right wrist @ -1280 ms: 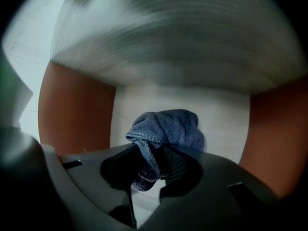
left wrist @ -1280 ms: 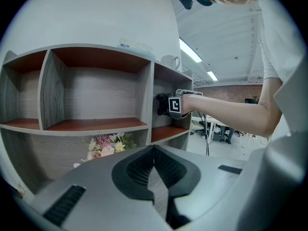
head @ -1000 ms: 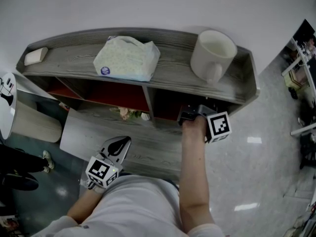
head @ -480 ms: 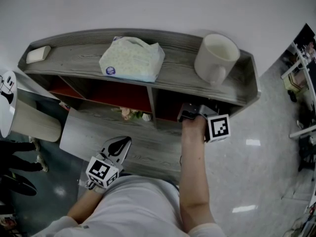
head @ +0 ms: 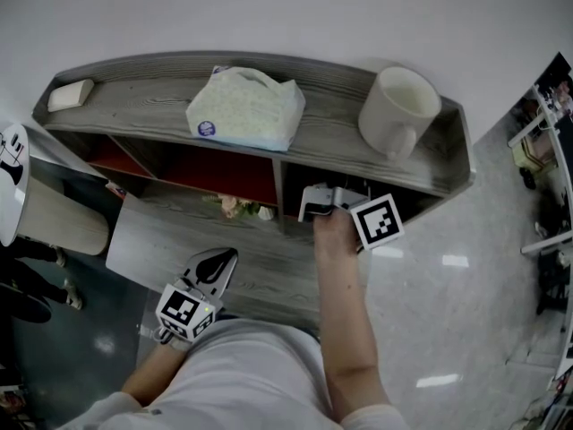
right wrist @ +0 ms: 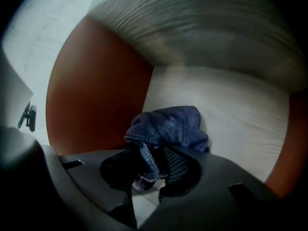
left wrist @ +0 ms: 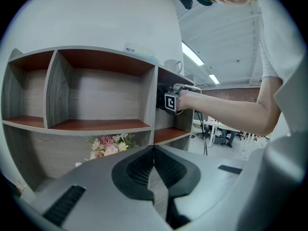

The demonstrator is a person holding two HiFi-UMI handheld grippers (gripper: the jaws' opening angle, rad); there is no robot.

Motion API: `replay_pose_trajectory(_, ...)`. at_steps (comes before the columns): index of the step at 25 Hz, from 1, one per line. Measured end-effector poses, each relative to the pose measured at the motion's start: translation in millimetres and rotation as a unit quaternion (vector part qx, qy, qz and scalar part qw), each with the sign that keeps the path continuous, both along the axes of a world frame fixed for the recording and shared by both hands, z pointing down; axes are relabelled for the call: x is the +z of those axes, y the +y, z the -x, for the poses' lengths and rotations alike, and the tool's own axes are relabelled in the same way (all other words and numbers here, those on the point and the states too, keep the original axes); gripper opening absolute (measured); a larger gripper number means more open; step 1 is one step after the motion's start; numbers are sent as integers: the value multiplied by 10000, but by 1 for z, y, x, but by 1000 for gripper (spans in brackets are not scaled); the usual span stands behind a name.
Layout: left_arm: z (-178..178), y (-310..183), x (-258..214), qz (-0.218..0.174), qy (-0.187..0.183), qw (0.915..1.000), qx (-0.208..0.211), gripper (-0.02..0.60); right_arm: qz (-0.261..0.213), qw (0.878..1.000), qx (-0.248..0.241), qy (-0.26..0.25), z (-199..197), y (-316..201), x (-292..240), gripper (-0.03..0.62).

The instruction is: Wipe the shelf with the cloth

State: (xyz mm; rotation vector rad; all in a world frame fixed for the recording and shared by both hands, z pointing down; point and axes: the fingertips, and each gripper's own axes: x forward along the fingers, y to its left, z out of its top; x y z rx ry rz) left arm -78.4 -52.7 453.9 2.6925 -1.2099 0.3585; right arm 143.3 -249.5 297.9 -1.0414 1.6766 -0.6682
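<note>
The grey wooden shelf (head: pixel 152 97) has red-brown compartments below its top board. My right gripper (head: pixel 311 202) is at the mouth of the right-hand compartment, tilted upward, and it also shows from the side as my right gripper (left wrist: pixel 168 99) in the left gripper view. It is shut on a crumpled dark blue cloth (right wrist: pixel 168 128), which bulges out past the jaws of the right gripper (right wrist: pixel 151 165) toward the compartment's pale back wall. In the head view the cloth is hidden. My left gripper (head: pixel 224 258) stays low in front of the shelf (left wrist: pixel 101 125), shut and empty.
On the shelf top lie a tissue pack (head: pixel 246 107), a white mug (head: pixel 398 110) and a small white block (head: pixel 70 94). Artificial flowers (head: pixel 236 207) sit on the lower board. A white stool (head: pixel 49 222) stands at the left and glossy floor (head: pixel 448 312) lies to the right.
My right gripper has moved left and upward at the right compartment's opening, tilting up, with the cloth still in it. The left gripper has stayed still.
</note>
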Motion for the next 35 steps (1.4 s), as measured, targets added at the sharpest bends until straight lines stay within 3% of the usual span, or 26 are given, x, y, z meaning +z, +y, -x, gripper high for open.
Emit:
replay_pose_trajectory(10, 9, 1, -1, -3, 81, 9999, -128, 15, 270, 9920, -990, 741, 72, -7, 8, 101)
replay_pose_trajectory(17, 15, 7, 1, 43, 216, 9995, -205, 15, 406, 9881, -1075, 1019, 75, 9, 15, 101)
replay_pose_trajectory(20, 11, 9, 0, 53, 284, 9995, -140, 15, 496, 9830, -978, 1472, 70, 27, 20, 101)
replay_pose_trajectory(27, -20, 6, 0, 56, 472, 9984, 293, 15, 602, 9532, -770, 2859, 65, 94, 57, 101)
replay_pose_trajectory(35, -70, 10, -1, 105, 564, 9940, 932, 15, 893, 8927, -400, 4398, 41, 167, 98, 101)
